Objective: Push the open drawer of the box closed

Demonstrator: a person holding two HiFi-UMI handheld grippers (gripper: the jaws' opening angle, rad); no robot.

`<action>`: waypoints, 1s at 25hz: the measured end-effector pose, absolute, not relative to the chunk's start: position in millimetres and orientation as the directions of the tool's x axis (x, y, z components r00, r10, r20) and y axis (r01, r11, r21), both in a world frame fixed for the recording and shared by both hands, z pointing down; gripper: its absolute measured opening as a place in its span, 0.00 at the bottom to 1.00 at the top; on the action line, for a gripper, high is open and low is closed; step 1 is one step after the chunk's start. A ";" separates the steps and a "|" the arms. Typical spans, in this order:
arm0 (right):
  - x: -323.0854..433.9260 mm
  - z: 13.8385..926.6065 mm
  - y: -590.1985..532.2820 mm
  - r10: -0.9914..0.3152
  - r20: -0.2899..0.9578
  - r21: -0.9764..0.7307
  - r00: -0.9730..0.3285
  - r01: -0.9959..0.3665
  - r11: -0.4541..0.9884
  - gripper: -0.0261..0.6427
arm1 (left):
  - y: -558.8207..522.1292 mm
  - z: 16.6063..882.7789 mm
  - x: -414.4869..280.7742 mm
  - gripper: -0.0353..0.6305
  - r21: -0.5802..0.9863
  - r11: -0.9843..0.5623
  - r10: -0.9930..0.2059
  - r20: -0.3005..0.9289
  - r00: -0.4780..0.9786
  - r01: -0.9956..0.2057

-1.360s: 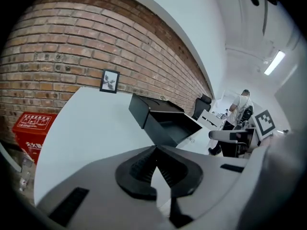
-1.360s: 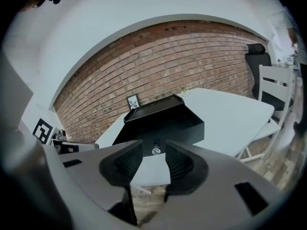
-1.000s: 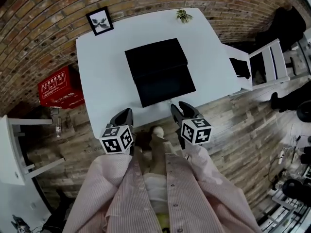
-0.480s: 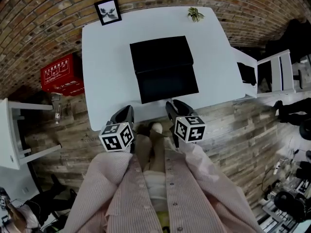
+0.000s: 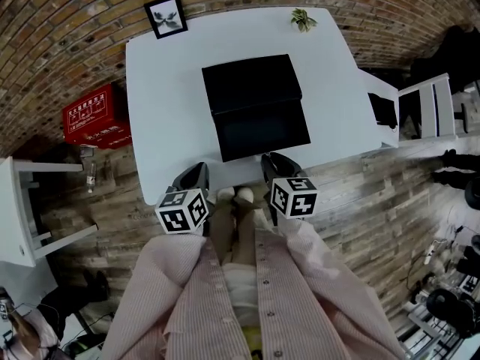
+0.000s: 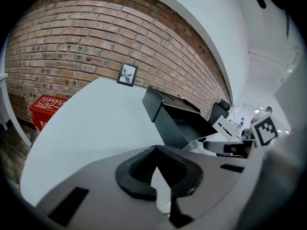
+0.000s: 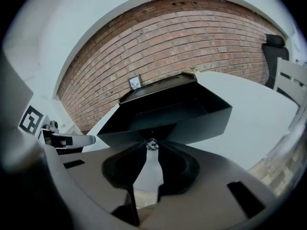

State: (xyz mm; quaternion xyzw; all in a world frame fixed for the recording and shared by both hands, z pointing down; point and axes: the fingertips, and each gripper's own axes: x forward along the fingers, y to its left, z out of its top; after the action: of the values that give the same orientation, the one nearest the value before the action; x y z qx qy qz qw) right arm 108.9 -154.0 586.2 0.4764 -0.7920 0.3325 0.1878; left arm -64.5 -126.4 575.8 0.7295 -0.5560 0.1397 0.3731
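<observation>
A black box [image 5: 251, 85] sits near the middle of a white table [image 5: 165, 111], its back toward the brick wall. Its drawer [image 5: 262, 132] is pulled out toward the person, almost to the table's near edge. The right gripper [image 5: 276, 160] is at that edge, right in front of the drawer's front panel and a little right of its middle, pointing at it. In the right gripper view the drawer fills the space ahead, and a small shiny knob [image 7: 152, 144] on the front panel sits exactly at the jaw tips. These jaws have just been closing and now leave only a slim gap about as wide as the knob. I cannot tell whether the pads actually pinch the knob or merely flank it. The left gripper [image 5: 195, 173] hangs over the near edge too, off to the left of the drawer's near left corner and clear of it. Its jaws are clenched tip to tip with nothing in them, and from its own view the box and drawer lie ahead and to the right. A framed picture [image 5: 166, 16] and a small plant [image 5: 303, 19] stand at the table's far side, well away from both grippers.
</observation>
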 end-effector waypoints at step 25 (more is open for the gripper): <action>110.0 580.6 -161.5 -0.630 0.626 -0.353 -0.460 -0.887 0.297 0.16 | -150.2 572.0 -58.2 0.04 0.407 -0.160 -0.691 0.605 0.397 -0.899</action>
State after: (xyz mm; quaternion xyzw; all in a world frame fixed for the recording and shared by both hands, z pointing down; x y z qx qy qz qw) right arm 110.0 -161.5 580.6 0.4844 -0.7831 0.3418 0.1880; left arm -58.2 -150.2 572.0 0.7485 -0.5310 0.1406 0.3714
